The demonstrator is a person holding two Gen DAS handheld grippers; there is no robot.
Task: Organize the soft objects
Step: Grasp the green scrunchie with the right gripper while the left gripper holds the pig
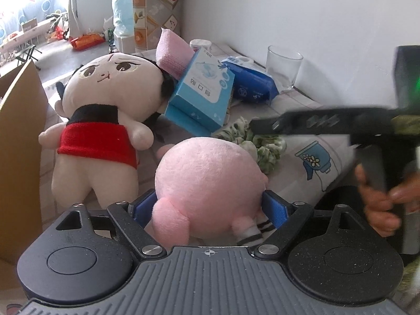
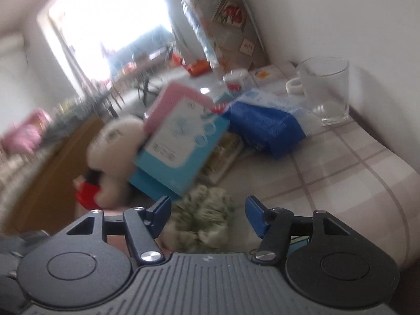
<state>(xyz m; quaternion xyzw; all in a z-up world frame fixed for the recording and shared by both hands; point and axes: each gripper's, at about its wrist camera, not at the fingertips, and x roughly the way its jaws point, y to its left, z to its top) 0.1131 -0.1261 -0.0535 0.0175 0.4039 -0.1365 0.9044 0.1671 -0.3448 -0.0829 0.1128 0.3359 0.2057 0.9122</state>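
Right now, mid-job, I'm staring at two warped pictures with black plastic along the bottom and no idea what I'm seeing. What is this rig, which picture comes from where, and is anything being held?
There is no robot arm. A person holds a two-finger gripper in each hand, and each carries a wide-angle camera looking forward along its blue-padded fingers; the black plastic is the gripper's own body.

The left wrist view shows the left gripper shut on a pink plush toy. Behind it a doll in a red top leans on a light blue box, with a dark blue packet, a glass and a cardboard box at the left.

The right wrist view is blurred. The right gripper is open, with a green floral scrunchie between its fingers, not gripped. Everything lies on a checked cloth.
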